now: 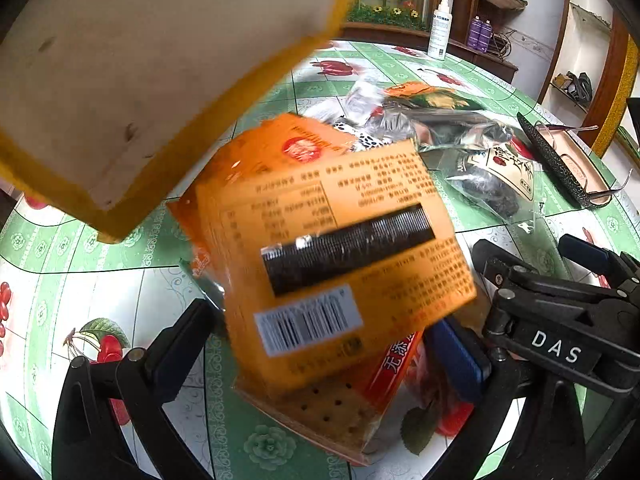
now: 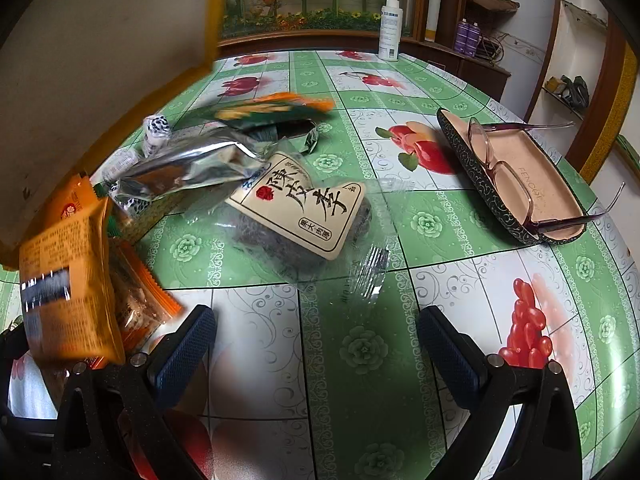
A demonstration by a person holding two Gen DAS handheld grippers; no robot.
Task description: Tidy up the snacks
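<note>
A blurred orange snack packet [image 1: 336, 248] with a barcode hangs between the wide-spread fingers of my left gripper [image 1: 320, 340]. I cannot tell whether the pads touch it. Under it lies a cracker packet [image 1: 340, 412] with a red band. In the right wrist view the same orange packet [image 2: 68, 280] stands at the far left. My right gripper [image 2: 316, 332] is open and empty over the tablecloth. Ahead of it lie a clear plum packet [image 2: 304, 216] with a cream label, a silver foil packet [image 2: 188, 168] and a green-orange packet [image 2: 272, 110].
A pale box with a yellow edge [image 1: 120, 80] looms at the upper left, close over the packets. Glasses in an open case [image 2: 516, 176] lie on the right of the green fruit-print tablecloth [image 2: 360, 344]. A white spray bottle [image 2: 389, 26] stands at the far edge.
</note>
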